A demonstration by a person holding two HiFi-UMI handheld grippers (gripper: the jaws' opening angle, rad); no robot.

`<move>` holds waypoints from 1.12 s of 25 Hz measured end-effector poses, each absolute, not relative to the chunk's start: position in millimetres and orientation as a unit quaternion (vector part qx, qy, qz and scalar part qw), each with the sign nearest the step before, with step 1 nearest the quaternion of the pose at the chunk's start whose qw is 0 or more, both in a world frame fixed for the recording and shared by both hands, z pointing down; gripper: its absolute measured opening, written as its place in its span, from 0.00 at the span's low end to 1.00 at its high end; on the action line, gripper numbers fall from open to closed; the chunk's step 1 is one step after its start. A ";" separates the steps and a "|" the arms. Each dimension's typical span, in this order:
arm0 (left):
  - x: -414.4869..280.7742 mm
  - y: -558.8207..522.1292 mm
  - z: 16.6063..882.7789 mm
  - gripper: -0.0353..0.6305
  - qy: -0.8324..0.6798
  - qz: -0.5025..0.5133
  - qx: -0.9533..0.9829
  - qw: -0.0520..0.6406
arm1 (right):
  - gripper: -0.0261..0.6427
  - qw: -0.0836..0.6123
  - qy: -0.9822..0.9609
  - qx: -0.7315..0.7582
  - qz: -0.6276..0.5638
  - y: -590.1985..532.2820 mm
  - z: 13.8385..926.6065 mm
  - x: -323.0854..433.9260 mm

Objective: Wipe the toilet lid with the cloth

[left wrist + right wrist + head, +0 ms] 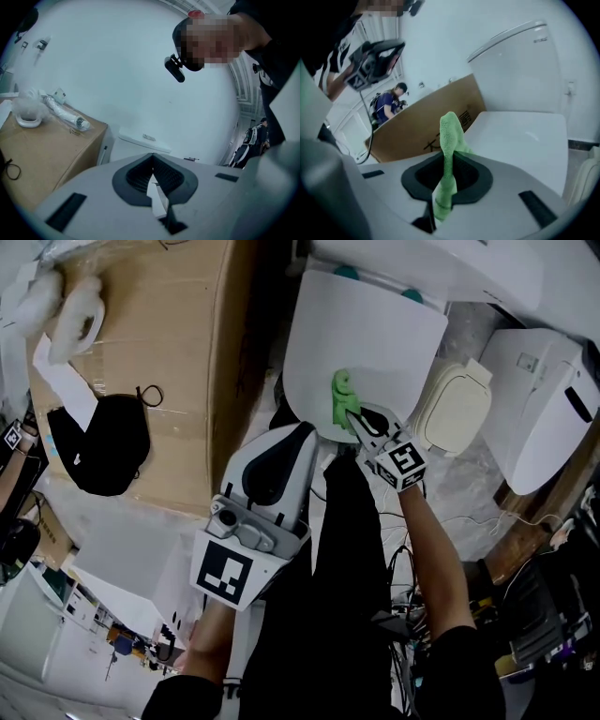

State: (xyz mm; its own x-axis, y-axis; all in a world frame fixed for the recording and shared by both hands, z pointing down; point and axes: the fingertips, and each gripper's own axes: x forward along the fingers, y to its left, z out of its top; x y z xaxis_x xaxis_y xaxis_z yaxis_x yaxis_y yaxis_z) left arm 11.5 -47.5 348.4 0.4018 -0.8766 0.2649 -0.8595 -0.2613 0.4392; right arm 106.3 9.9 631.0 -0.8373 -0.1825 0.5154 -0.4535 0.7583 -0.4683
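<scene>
The white toilet lid lies closed in the upper middle of the head view. A green cloth rests on its near edge, pinched in my right gripper. In the right gripper view the cloth stands up between the shut jaws, with the lid just beyond. My left gripper hovers left of the lid's front edge, its jaws shut with nothing between them. In the left gripper view my left gripper points up at a white wall.
A big cardboard box stands left of the toilet with a black mask on it. A beige lidded bin and another white unit sit to the right. Cables lie on the floor near my legs.
</scene>
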 end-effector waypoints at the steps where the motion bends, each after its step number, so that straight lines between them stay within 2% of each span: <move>1: 11.8 -49.5 348.2 0.05 -0.546 -0.017 0.794 0.267 | 0.11 0.200 -0.906 0.207 0.312 -10.9 622.5 116.2; 7: 14.6 -62.0 347.1 0.05 -0.541 -0.016 0.797 0.267 | 0.11 0.095 -0.860 0.387 0.319 -132.1 590.7 192.4; 12: 15.5 -73.4 347.1 0.05 -0.538 -0.012 0.799 0.267 | 0.11 0.070 -0.796 0.528 0.289 -213.3 585.1 268.2; 14: 15.6 -77.8 348.8 0.05 -0.538 -0.012 0.799 0.269 | 0.11 0.087 -0.769 0.573 0.269 -233.5 590.4 294.1; 17: 16.1 -84.2 352.0 0.05 -0.537 -0.010 0.798 0.272 | 0.11 0.157 -0.756 0.588 0.243 -248.7 615.8 308.0; 23: 17.5 -92.2 356.3 0.05 -0.536 -0.003 0.798 0.277 | 0.11 0.285 -0.762 0.508 0.282 -237.8 699.1 286.1; 28: 17.8 -94.7 360.5 0.05 -0.536 -0.002 0.796 0.282 | 0.11 0.283 -0.766 0.497 0.294 -235.5 715.3 276.9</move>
State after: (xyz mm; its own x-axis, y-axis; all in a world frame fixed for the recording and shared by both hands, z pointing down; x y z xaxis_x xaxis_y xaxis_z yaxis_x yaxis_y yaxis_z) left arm 17.8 -94.7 360.5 0.4263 -0.8536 0.2994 -0.8519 -0.2675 0.4502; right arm 276.9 -235.5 715.3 -0.3447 -0.5951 0.7260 -0.9280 0.3328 -0.1677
